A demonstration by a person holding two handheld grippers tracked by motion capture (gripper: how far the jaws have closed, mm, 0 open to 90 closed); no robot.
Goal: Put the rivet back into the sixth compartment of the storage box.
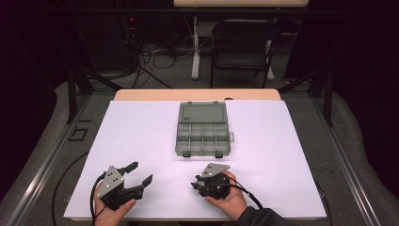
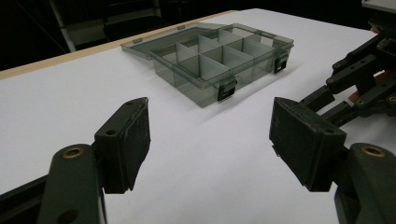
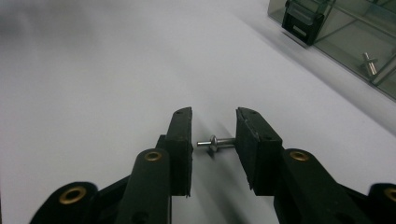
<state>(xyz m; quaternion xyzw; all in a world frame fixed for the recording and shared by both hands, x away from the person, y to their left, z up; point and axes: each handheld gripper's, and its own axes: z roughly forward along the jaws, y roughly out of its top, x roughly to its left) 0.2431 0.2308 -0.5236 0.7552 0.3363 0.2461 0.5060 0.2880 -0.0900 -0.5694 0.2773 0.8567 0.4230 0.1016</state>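
Box [image 1: 203, 128] open mid-sheet, lid flat behind, one small metal pin [image 3: 370, 64] already in near compartment. Right gripper [image 3: 214, 135] low on white sheet [image 1: 141, 132], jaws part-open astride second pin [image 3: 215, 142], not clamped yet. Left gripper [image 2: 210, 135] spread wide, empty, idle near front edge. Judgement: early going; grab, carry, drop in box all remain.

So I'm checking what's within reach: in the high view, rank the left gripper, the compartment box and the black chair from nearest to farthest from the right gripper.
1. The left gripper, beside the right gripper at the near edge, toward the left.
2. The compartment box, ahead at mid-table, lid open.
3. The black chair, on the floor beyond the table's far edge.
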